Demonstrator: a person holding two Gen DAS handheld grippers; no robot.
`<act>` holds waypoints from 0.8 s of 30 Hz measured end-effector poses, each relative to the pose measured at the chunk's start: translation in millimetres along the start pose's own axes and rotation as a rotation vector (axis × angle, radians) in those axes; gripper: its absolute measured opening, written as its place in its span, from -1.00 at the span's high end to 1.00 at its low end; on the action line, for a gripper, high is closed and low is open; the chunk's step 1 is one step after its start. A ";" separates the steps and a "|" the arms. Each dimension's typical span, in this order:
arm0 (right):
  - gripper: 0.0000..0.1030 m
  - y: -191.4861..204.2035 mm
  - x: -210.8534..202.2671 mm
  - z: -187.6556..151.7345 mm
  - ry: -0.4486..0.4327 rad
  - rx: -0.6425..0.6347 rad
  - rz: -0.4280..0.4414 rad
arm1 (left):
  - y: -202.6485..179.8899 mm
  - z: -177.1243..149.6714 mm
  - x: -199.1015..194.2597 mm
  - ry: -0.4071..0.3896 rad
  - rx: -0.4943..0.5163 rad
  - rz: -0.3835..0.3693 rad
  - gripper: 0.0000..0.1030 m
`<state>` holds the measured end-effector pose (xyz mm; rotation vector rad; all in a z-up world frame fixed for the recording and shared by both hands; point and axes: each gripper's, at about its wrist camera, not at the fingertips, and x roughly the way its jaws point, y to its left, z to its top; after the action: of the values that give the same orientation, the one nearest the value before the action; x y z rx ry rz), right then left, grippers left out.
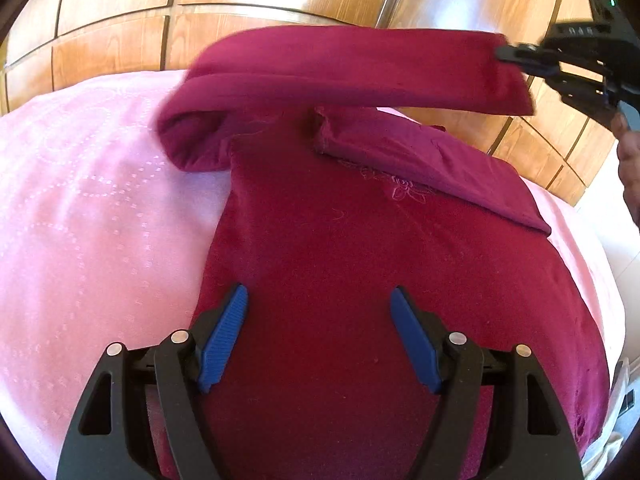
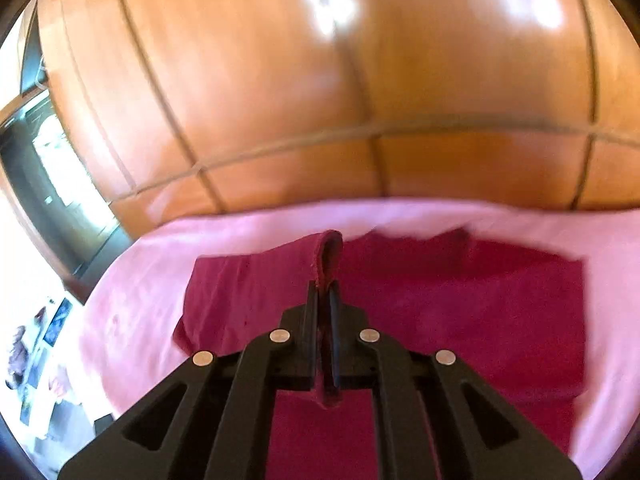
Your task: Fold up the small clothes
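Folding is partway: the maroon garment (image 1: pixel 360 280) lies on the pink bedspread (image 1: pixel 80 200) near its right edge, one sleeve (image 1: pixel 432 168) already folded in. The right gripper (image 2: pixel 325 300), clamped on the other sleeve (image 1: pixel 340 68), lifts it across; the left gripper (image 1: pixel 319 308) hovers open. Body folds remain.

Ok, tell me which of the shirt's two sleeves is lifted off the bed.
The long sleeve pinched in the right hand-held gripper, stretched across in the air. The other sleeve lies folded flat on the shirt's body.
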<state>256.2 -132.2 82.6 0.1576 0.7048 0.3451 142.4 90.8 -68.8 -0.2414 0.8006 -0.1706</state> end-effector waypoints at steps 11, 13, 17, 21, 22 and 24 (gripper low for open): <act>0.91 -162.2 30.0 -38.1 0.141 0.291 -0.252 | -4.4 3.7 4.2 0.005 0.016 0.007 -0.46; 0.91 -173.8 37.2 -48.9 0.163 0.306 -0.267 | -5.7 4.3 4.1 0.008 0.021 0.015 -0.46; 0.91 -181.2 46.0 -60.8 0.194 0.282 -0.316 | -12.6 8.9 4.9 0.036 0.035 0.042 -0.46; 0.50 -175.8 41.7 -58.3 0.171 0.228 -0.321 | -10.8 23.9 -5.2 0.030 0.016 0.047 -0.43; 0.41 -174.0 38.6 -57.3 0.158 0.222 -0.319 | -8.4 27.4 -7.6 0.019 0.003 0.041 -0.43; 0.01 -168.5 20.6 -53.3 0.110 0.205 -0.318 | -1.0 41.2 -16.4 -0.020 -0.042 0.025 -0.43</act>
<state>279.0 -280.3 -13.3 0.2182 0.8601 -0.0243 161.1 100.0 -29.6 -0.2722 0.7874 -0.1277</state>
